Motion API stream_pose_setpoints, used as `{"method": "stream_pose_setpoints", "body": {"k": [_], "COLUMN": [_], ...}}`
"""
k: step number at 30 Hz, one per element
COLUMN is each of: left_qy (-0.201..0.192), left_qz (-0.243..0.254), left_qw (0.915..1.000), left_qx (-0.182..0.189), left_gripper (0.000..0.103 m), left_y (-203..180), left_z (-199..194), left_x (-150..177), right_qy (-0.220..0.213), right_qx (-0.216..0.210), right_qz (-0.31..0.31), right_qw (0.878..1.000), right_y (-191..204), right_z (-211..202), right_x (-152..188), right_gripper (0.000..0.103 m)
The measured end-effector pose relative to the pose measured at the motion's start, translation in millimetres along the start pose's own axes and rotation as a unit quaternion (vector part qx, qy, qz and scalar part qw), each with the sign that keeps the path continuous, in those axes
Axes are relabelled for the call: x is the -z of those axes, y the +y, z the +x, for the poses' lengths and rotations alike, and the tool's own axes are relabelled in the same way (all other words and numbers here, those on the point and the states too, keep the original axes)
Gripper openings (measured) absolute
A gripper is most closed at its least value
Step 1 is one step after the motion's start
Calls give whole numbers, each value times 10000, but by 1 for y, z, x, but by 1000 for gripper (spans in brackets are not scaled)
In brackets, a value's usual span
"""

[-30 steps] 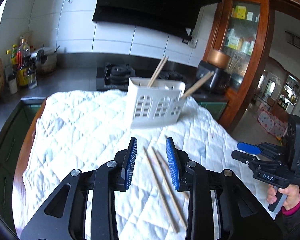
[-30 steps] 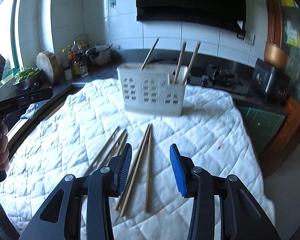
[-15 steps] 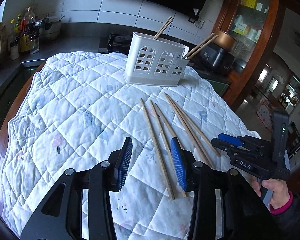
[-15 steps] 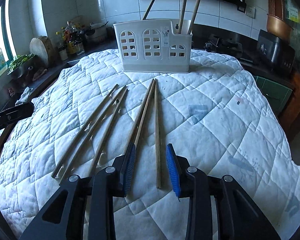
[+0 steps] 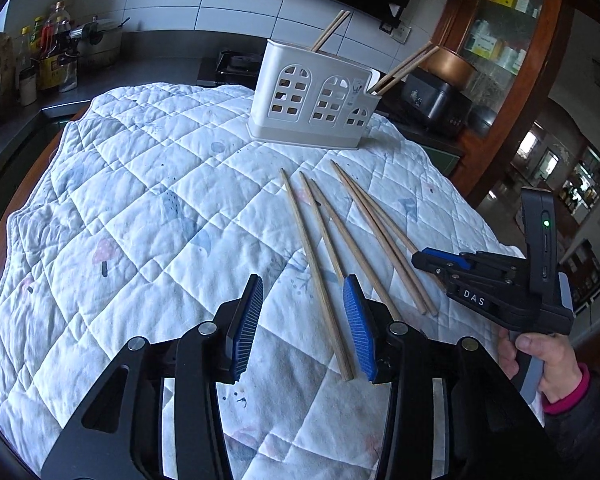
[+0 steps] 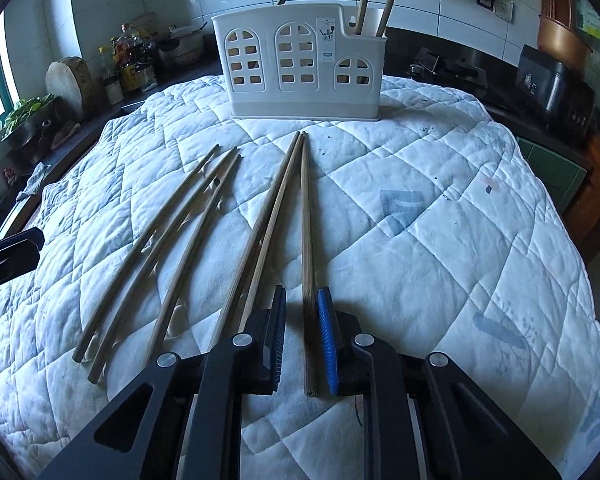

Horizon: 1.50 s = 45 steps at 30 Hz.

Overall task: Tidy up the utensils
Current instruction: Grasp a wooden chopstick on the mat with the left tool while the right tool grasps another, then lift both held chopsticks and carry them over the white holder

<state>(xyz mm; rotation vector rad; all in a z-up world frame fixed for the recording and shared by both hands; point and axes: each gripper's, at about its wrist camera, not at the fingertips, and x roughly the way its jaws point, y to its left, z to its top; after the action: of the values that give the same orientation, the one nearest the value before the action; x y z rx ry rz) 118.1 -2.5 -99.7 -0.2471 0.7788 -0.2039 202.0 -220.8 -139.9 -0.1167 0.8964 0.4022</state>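
Scene: six loose wooden chopsticks lie on a quilted white cloth (image 6: pixel 440 184) in front of a white perforated utensil holder (image 6: pixel 300 72), which already has three chopsticks standing in it.
Right gripper (image 6: pixel 302 344): jaws have just been closing and stand narrow about the rightmost chopstick (image 6: pixel 306 216); the blue pad (image 6: pixel 327 344) lies against its right side, while a thin gap shows on the left, so the pinch looks not quite complete.
Left gripper (image 5: pixel 304 320): jaws have just been opening to a moderate spread, low over the cloth; the near end of the leftmost chopstick (image 5: pixel 312 264) lies between them, untouched by either pad.
Step in hand: judged to be a two-handed pickup, one stick per gripper.
Next move, right: finish the squeeze, then lift the butt end clear without dragging the two sticks just beside it.
Next move, left: close squarely on the stick, keeping its neighbour, which runs under the right finger, out of the pinch.
Destination: the holder's open top, well apart from both grippers.
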Motion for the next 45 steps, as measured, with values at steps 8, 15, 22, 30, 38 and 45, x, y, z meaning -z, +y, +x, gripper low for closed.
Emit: {"method": "stream_pose_setpoints", "body": {"k": [8, 15, 22, 30, 38, 45], "left_qy": [237, 429, 553, 568, 447, -73], "left_qz": [-45, -21, -126, 32, -22, 23], "left_qw": [9997, 9991, 9983, 9969, 9972, 9986], "left_qx": [92, -22, -104, -550, -604, -533], "left_gripper": [40, 23, 17, 12, 6, 5], "left_y": [-11, -21, -21, -32, -27, -19], "left_z": [20, 41, 55, 61, 49, 15], "left_x": [10, 12, 13, 16, 7, -13], "right_qy": [1, -29, -52, -45, -301, -807], "right_qx": [38, 14, -3, -30, 40, 87], "right_qz": [58, 106, 118, 150, 79, 5], "right_qw": [10000, 9999, 9999, 9999, 9995, 9967], "right_y": [-3, -6, -7, -7, -5, -2], "right_z": [1, -2, -5, -4, -26, -64], "right_x": [0, 0, 2, 2, -1, -19], "right_gripper": [8, 7, 7, 7, 7, 7]}}
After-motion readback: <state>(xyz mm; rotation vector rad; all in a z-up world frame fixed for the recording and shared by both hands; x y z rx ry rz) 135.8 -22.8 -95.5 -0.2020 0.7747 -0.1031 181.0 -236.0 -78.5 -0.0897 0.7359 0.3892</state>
